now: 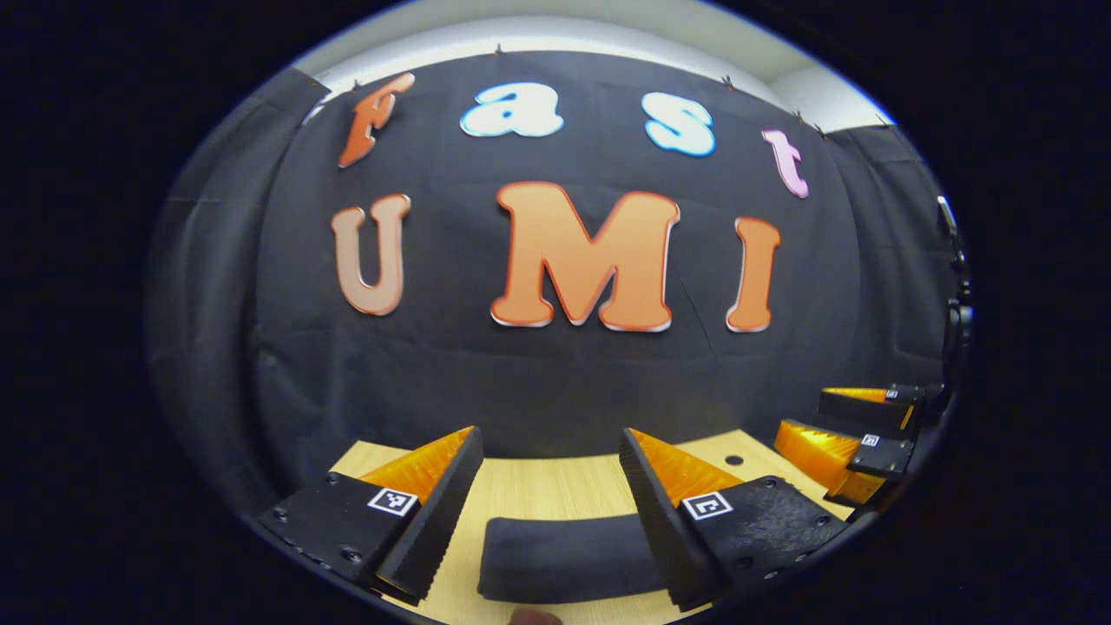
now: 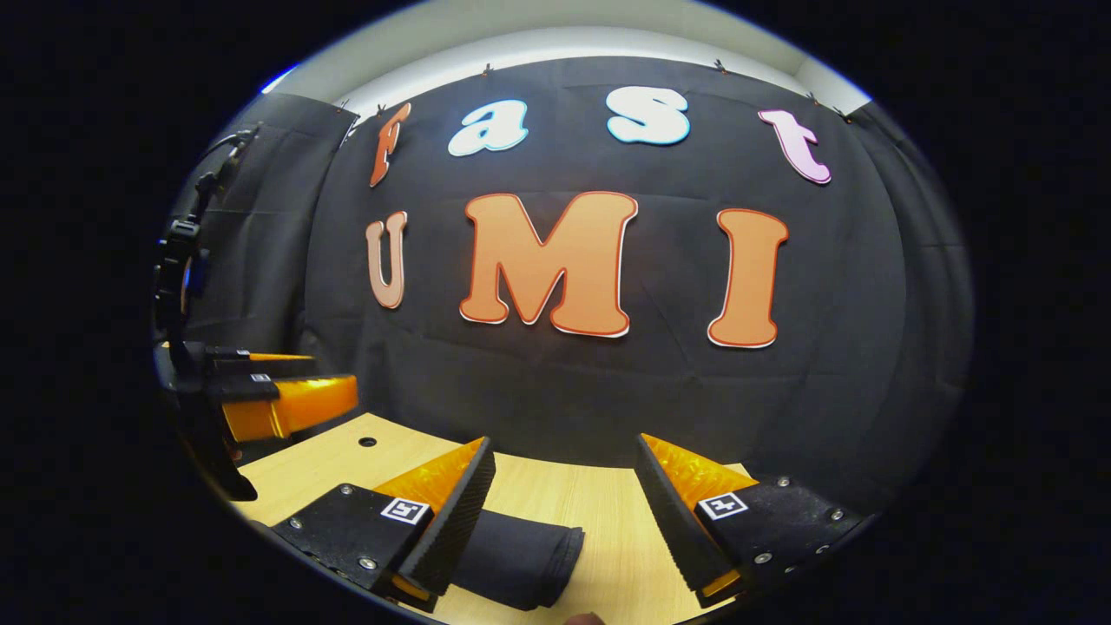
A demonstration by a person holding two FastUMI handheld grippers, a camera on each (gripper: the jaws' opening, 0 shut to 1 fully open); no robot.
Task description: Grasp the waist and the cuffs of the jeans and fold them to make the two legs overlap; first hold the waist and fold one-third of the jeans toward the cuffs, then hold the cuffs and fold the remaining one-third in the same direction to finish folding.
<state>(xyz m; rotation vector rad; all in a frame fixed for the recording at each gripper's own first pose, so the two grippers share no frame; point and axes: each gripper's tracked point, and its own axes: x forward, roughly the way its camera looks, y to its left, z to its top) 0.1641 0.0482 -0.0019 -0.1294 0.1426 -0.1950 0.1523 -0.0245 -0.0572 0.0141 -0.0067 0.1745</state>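
Dark jeans (image 1: 564,555) lie on the wooden table (image 1: 555,486), low between the fingers of my left gripper (image 1: 550,438). That gripper is open and held above the cloth, touching nothing. In the right gripper view the jeans (image 2: 521,555) show a folded or rolled end beside the left finger of my right gripper (image 2: 564,444), which is open and empty too. My right gripper (image 1: 855,430) appears at the right edge of the left gripper view. My left gripper (image 2: 286,391) appears at the left of the right gripper view.
The black cloth wall (image 1: 555,365) stands close behind the table's far edge. A small round hole (image 1: 734,459) is in the tabletop, also the hole (image 2: 367,442) in the right gripper view. A dark stand with cables (image 2: 187,252) rises at the left.
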